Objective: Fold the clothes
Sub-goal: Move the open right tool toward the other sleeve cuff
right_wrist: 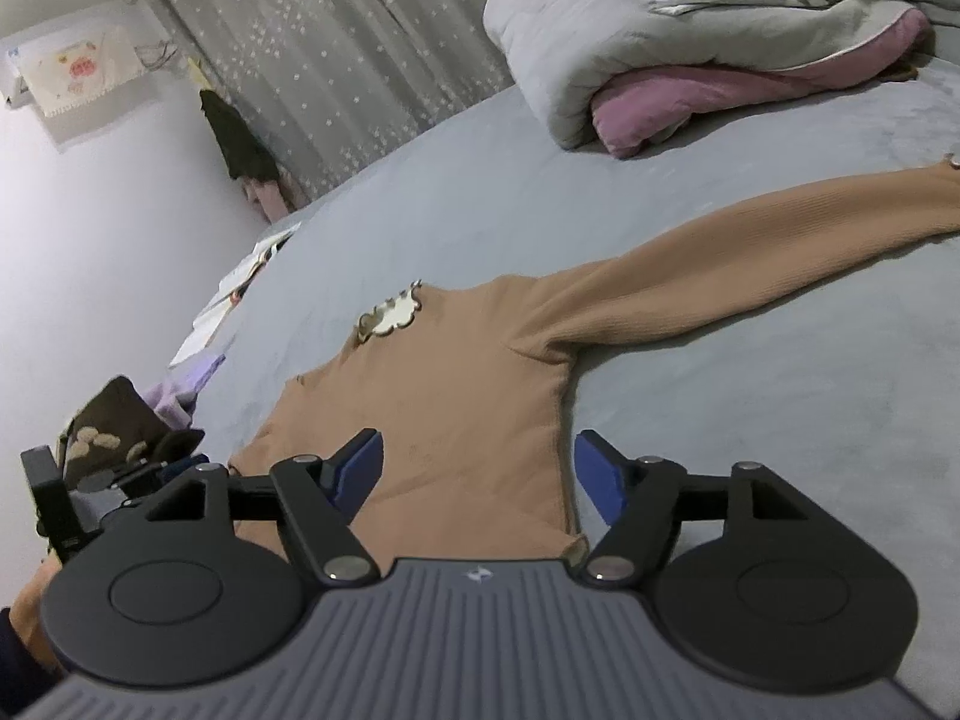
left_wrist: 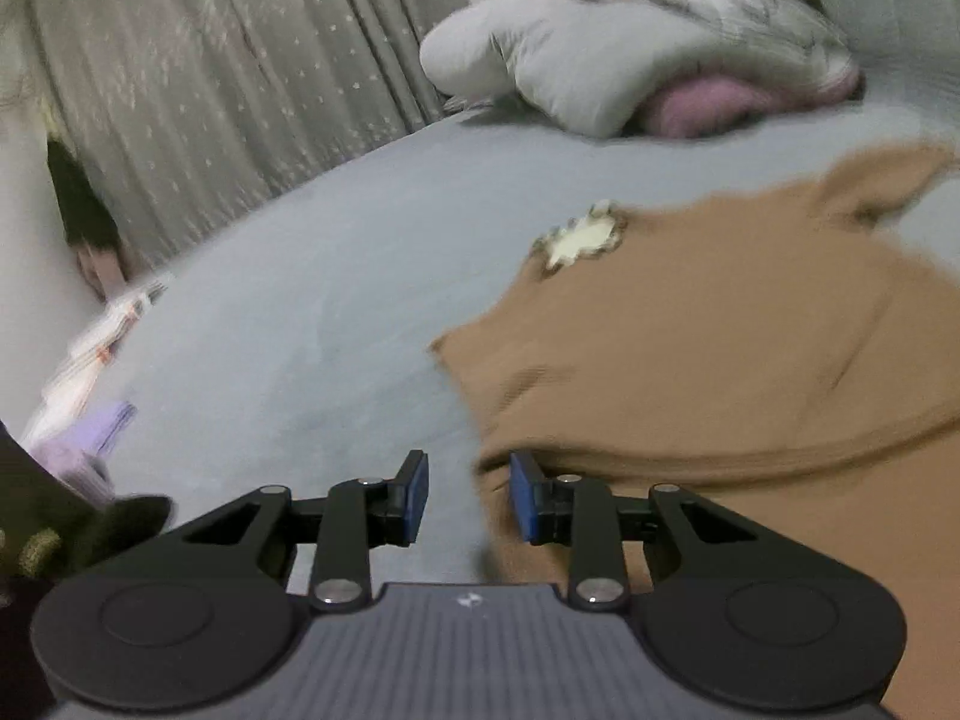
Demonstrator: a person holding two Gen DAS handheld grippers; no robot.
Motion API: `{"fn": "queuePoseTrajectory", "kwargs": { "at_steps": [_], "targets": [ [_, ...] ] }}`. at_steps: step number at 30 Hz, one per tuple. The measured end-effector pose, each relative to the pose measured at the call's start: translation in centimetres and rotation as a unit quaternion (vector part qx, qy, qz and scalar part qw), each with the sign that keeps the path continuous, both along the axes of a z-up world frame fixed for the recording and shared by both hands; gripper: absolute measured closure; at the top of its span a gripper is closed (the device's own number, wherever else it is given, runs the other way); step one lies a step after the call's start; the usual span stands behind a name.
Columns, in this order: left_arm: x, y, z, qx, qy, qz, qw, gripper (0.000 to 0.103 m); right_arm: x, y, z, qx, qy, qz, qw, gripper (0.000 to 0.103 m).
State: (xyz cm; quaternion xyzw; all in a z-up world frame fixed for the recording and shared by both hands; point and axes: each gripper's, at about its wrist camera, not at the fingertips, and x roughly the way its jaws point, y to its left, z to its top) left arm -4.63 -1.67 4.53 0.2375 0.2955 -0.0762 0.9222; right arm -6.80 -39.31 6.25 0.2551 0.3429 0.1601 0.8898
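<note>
A tan long-sleeved sweater point(right_wrist: 456, 396) lies flat on the grey bed point(right_wrist: 780, 408), collar with cream lace trim point(right_wrist: 390, 317) away from me and one sleeve point(right_wrist: 750, 258) stretched out to the right. My right gripper point(right_wrist: 477, 474) hovers open over the sweater's lower body, blue pads wide apart, nothing held. In the left wrist view the same sweater point(left_wrist: 690, 348) fills the right side, blurred. My left gripper point(left_wrist: 468, 498) is open at the sweater's left edge, its right pad point(left_wrist: 523, 495) against the cloth, nothing clamped between the pads.
A folded grey and pink quilt point(right_wrist: 690, 54) is piled at the bed's far end. Papers point(right_wrist: 234, 294), a lilac cloth point(right_wrist: 180, 393) and a dark patterned garment point(right_wrist: 114, 426) lie along the left edge. Starred curtains point(right_wrist: 336, 66) hang behind.
</note>
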Motion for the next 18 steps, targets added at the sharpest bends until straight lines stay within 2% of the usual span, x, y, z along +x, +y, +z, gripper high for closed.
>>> {"fn": "queuePoseTrajectory", "kwargs": {
  "at_steps": [4,10,13,18],
  "targets": [
    [0.7,-0.1,-0.8,0.014,-0.004,-0.015,0.9998,0.069,0.6,1.2,-0.2,-0.010,0.001,0.012,1.000,0.031],
    [1.6,0.6,-1.7,-0.004,0.011,-0.045,0.9989,0.069,1.3,2.6,-0.2,-0.021,-0.001,0.025,0.999,0.031],
    [2.6,0.7,-2.0,-0.007,0.009,-0.032,0.9994,0.068,1.6,2.9,-0.1,-0.024,-0.002,0.027,0.999,0.031],
    [4.3,2.0,-2.4,-0.059,0.024,0.015,0.9979,0.063,1.9,3.3,0.0,-0.027,-0.003,0.031,0.999,0.031]
  ]
}}
